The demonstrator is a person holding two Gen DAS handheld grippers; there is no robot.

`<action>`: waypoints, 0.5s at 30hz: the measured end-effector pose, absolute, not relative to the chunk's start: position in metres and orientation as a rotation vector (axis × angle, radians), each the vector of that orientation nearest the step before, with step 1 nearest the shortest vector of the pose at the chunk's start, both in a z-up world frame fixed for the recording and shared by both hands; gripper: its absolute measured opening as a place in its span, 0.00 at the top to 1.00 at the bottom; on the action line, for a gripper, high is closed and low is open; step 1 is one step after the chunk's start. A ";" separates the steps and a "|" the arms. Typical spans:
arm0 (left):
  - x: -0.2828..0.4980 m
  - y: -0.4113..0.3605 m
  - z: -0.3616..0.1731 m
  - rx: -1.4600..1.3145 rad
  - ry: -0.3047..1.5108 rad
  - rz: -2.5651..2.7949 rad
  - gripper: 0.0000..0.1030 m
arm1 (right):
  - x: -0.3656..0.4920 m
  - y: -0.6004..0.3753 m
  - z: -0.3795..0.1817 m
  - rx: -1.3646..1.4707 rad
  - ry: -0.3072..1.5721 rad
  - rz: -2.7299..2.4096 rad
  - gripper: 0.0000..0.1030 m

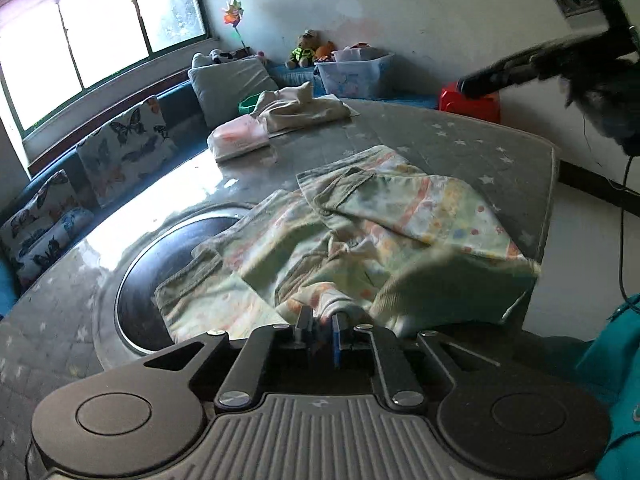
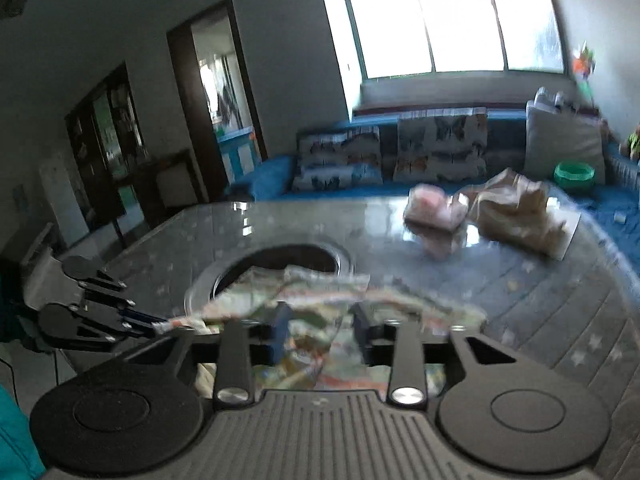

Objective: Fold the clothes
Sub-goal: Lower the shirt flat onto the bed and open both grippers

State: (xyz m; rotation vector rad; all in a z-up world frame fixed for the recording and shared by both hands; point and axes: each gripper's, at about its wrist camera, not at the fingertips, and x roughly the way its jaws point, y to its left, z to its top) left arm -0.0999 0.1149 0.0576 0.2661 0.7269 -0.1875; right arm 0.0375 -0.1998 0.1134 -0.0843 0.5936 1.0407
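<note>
A pale green patterned garment [image 1: 360, 232] lies crumpled on the grey star-print table [image 1: 460, 140], partly over the table's round dark inset [image 1: 160, 272]. My left gripper [image 1: 320, 322] is at the garment's near edge, its jaws nearly together with a fold of cloth pinched between them. The right wrist view shows the left gripper [image 2: 160, 325] at the left, gripping the garment [image 2: 320, 296] by its edge. My right gripper [image 2: 320, 320] stands open above the cloth, its pads not pressing on anything. It appears blurred at the upper right in the left wrist view [image 1: 466, 86].
A folded pink garment [image 1: 240, 138] and a beige heap of clothes [image 1: 300, 110] lie at the table's far side. A sofa with butterfly cushions [image 1: 128, 148] runs under the window. A plastic bin [image 1: 356, 72] and a red stool [image 1: 470, 104] stand beyond the table.
</note>
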 end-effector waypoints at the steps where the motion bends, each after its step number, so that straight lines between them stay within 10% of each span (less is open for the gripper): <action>1: -0.101 0.118 0.058 0.251 0.722 -0.178 0.87 | 0.040 -0.196 0.106 -0.104 0.613 1.024 0.54; 6: -0.119 0.139 0.064 0.173 0.694 -0.116 0.68 | 0.049 -0.175 0.061 -0.197 0.716 0.948 0.48; 15: -0.127 0.155 0.060 0.096 0.699 -0.014 0.66 | 0.064 -0.153 0.002 -0.331 0.787 0.828 0.42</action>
